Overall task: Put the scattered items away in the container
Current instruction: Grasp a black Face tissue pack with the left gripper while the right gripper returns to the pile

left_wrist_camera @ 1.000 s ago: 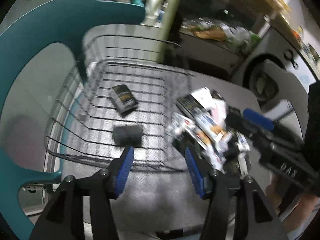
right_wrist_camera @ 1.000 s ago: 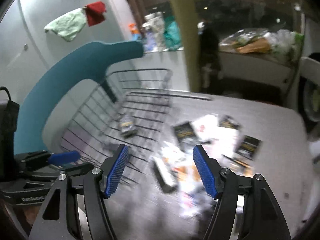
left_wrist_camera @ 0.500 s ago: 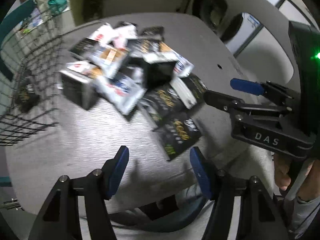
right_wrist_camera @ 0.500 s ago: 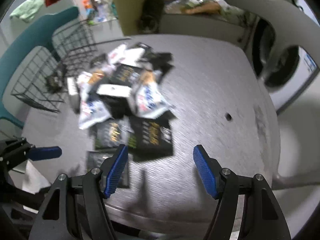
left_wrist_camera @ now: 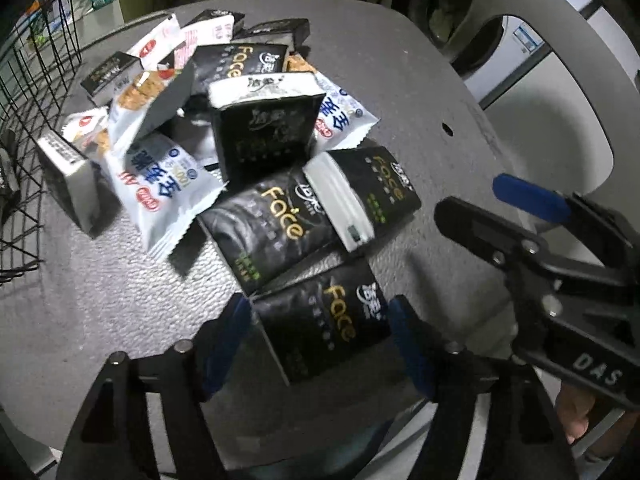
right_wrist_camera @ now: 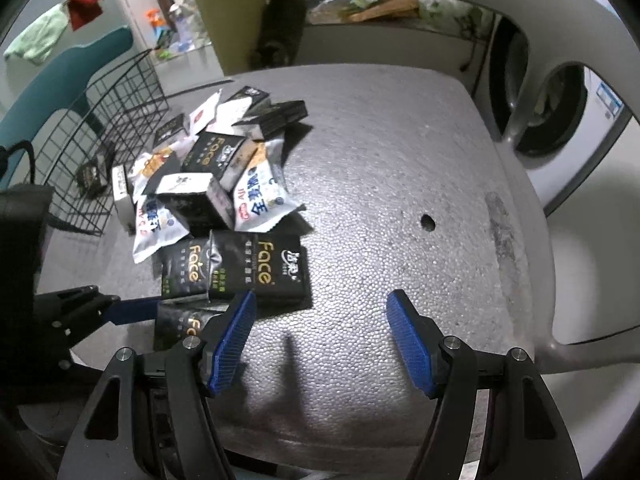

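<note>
A pile of black "Face" tissue packs (left_wrist_camera: 276, 224) and white snack packets (left_wrist_camera: 160, 184) lies on the grey round table (right_wrist_camera: 380, 184). My left gripper (left_wrist_camera: 320, 344) is open, its blue pads on either side of the nearest black tissue pack (left_wrist_camera: 324, 320) at the table's front edge. My right gripper (right_wrist_camera: 320, 340) is open and empty over bare table, right of the pile (right_wrist_camera: 224, 184). The black wire basket (right_wrist_camera: 100, 128) stands at the left with a dark pack (right_wrist_camera: 92, 176) inside.
A teal chair (right_wrist_camera: 60, 80) stands behind the basket. A grey chair (right_wrist_camera: 540, 40) and a washing machine (right_wrist_camera: 580, 120) are to the right. The table has a small hole (right_wrist_camera: 428, 222). The right gripper shows in the left wrist view (left_wrist_camera: 560, 264).
Both grippers swung from the basket over to the pile. The left gripper came down around the nearest black tissue pack. The right gripper moved closer to the table.
</note>
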A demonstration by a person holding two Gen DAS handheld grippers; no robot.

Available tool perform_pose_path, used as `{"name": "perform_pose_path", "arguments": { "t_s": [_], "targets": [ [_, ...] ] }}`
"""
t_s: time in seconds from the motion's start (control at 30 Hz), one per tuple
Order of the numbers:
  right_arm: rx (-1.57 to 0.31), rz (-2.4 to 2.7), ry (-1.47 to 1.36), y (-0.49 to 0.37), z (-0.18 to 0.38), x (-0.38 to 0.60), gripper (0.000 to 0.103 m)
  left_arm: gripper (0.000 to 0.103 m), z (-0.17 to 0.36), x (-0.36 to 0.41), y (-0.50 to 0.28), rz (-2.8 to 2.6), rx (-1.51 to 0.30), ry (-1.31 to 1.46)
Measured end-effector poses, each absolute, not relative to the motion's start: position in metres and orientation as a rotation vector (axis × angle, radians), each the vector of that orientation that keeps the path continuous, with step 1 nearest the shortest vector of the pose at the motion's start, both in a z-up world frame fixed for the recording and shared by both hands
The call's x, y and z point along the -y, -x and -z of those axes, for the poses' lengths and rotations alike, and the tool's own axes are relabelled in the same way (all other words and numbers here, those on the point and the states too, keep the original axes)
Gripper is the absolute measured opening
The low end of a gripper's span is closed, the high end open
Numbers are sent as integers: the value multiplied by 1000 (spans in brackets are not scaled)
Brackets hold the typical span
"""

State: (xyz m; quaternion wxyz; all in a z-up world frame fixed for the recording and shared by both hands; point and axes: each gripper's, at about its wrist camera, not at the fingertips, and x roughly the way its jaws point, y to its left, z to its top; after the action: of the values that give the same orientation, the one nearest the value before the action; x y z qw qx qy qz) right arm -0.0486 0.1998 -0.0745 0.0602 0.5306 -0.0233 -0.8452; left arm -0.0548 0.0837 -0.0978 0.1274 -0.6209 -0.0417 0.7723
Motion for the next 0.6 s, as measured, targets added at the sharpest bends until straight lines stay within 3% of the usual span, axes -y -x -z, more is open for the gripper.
{"name": "perform_pose_path", "arguments": {
  "t_s": [0.17,0.5,0.6],
  "targets": [
    [86,2560,-1624,52,81,-204,68,79,100,-98,48,-2302,-53,1785],
    [151,2500,-1557,62,90,-184,68,77,82,-42,38,-2301,49,1744],
    [126,2514,-1547,69,93,-174,84,77,72,-24,34,-2311,47,1726]
  ]
}}
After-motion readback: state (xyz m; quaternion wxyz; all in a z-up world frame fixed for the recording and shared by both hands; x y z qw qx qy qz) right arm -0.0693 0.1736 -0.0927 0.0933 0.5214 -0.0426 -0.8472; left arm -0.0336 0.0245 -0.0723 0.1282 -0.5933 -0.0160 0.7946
